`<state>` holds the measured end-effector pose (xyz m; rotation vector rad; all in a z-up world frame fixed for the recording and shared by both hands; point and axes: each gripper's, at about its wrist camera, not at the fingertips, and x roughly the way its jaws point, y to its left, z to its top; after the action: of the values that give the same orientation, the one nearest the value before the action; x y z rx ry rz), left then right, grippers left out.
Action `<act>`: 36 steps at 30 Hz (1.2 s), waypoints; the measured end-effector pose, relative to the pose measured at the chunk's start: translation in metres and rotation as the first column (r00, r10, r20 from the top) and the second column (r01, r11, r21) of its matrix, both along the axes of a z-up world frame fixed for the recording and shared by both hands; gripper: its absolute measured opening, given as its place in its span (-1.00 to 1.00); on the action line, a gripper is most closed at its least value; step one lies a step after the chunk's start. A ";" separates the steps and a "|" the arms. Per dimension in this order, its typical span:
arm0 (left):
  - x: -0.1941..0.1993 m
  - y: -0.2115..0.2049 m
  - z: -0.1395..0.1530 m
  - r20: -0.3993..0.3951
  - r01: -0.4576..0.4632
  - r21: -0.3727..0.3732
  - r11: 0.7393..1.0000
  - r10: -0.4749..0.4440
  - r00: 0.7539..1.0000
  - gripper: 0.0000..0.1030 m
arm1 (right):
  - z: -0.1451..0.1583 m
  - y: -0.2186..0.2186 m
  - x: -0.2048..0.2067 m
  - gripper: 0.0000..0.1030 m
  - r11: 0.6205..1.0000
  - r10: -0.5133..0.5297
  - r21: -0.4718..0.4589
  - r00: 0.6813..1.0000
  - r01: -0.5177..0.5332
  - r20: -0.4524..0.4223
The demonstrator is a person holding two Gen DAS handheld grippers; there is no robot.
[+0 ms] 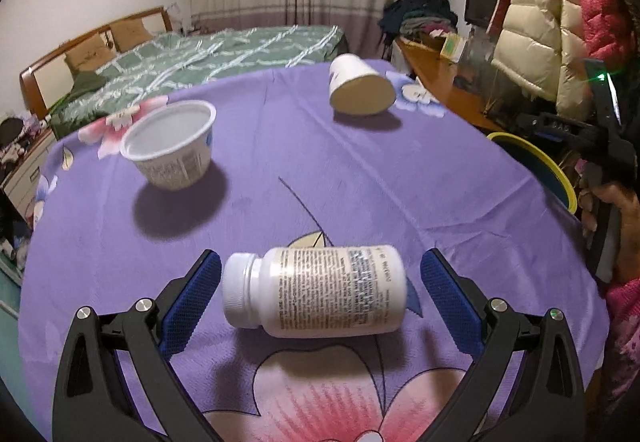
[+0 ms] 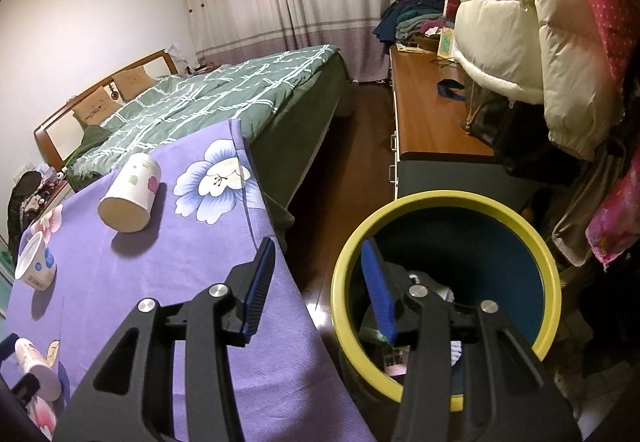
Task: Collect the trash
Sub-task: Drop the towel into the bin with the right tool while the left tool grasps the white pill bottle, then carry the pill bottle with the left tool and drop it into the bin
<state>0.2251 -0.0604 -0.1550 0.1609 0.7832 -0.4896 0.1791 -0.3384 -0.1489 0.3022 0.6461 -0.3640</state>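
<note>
A white pill bottle [image 1: 316, 292] lies on its side on the purple flowered tablecloth [image 1: 360, 182]. My left gripper [image 1: 320, 258] is open, with a blue pad on each side of the bottle and neither touching it. Farther back an open white yogurt cup [image 1: 170, 146] stands upright and a paper cup [image 1: 360, 86] lies tipped over. My right gripper [image 2: 318, 246] is open and holds nothing, its right finger over the yellow-rimmed bin [image 2: 440, 198], which has some wrappers [image 2: 394, 354] in it. The right wrist view also shows the paper cup [image 2: 130, 194], the yogurt cup [image 2: 36, 262] and the bottle [image 2: 36, 366].
The bin stands on the floor just past the table's right edge [image 2: 280, 254]. A green-quilted bed [image 2: 208, 98] lies behind the table. A wooden dresser [image 2: 432, 114] and hanging padded coats [image 2: 520, 22] fill the right side. A person's hand [image 1: 612, 210] holds the right gripper's handle.
</note>
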 end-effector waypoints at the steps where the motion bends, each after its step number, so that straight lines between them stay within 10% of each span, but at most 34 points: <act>1: 0.001 0.000 -0.002 -0.009 0.004 -0.005 1.000 -0.004 1.000 0.91 | 0.000 0.000 0.001 -0.16 1.000 0.003 0.003 1.000 -0.003 -0.001; 21: 0.010 -0.034 -0.001 -0.072 0.044 0.006 0.999 -0.043 0.996 0.65 | 0.012 -0.002 -0.017 -0.15 1.000 0.019 -0.025 0.999 -0.018 0.035; 36: 0.019 -0.206 0.031 -0.048 0.297 -0.027 0.955 -0.298 0.953 0.65 | 0.025 -0.069 -0.108 -0.03 0.989 -0.108 -0.095 0.992 0.113 0.058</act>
<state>0.2443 -0.2663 -0.1242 0.2508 0.8087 -0.7895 0.0713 -0.4078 -0.1241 0.2540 0.5587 -0.4910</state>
